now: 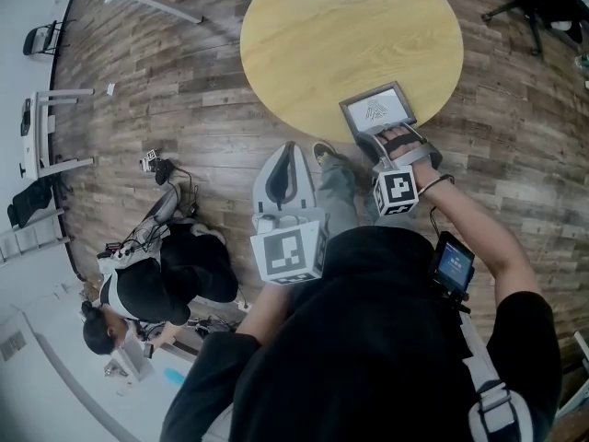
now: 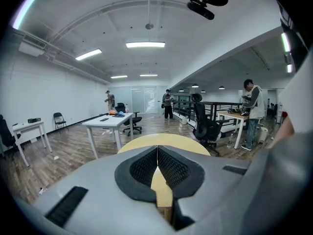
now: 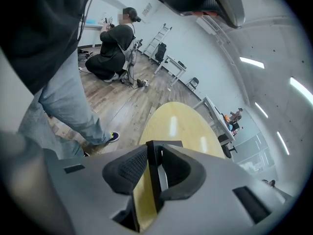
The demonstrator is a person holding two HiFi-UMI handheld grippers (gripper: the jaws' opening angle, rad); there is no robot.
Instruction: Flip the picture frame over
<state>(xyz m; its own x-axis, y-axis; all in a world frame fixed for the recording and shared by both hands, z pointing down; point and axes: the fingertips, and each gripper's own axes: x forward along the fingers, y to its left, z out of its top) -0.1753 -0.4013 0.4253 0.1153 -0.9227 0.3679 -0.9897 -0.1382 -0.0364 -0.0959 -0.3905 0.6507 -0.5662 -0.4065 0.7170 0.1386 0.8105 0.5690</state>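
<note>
Starting with the round wooden table (image 1: 322, 44): where on it is the picture frame (image 1: 377, 109)? (A)

At the near rim, on the person's right, picture side up. I cannot tell whether its near edge is already off the top. (B)

How would you expect it to handle? (A)

Light and stiff, I'd judge: a thin dark moulding round a flat pane. If that pane is glass, it is the fragile part and likely slick, so the hold belongs on the moulding, at the middle of one side, not on the pane and not at a corner where it could swing. (B)

And the right tongs (image 3: 151, 175)? (A)

Pinching that near edge. Their own view shows the dark rim standing upright between the ribbed pads. It is a narrow bite, so a quick turn might let the frame twist. (B)

The left tongs (image 2: 157, 153)? (A)

Pressed together on nothing, held off the table by the person's body. They could steady the far edge during the turn. (B)
</note>
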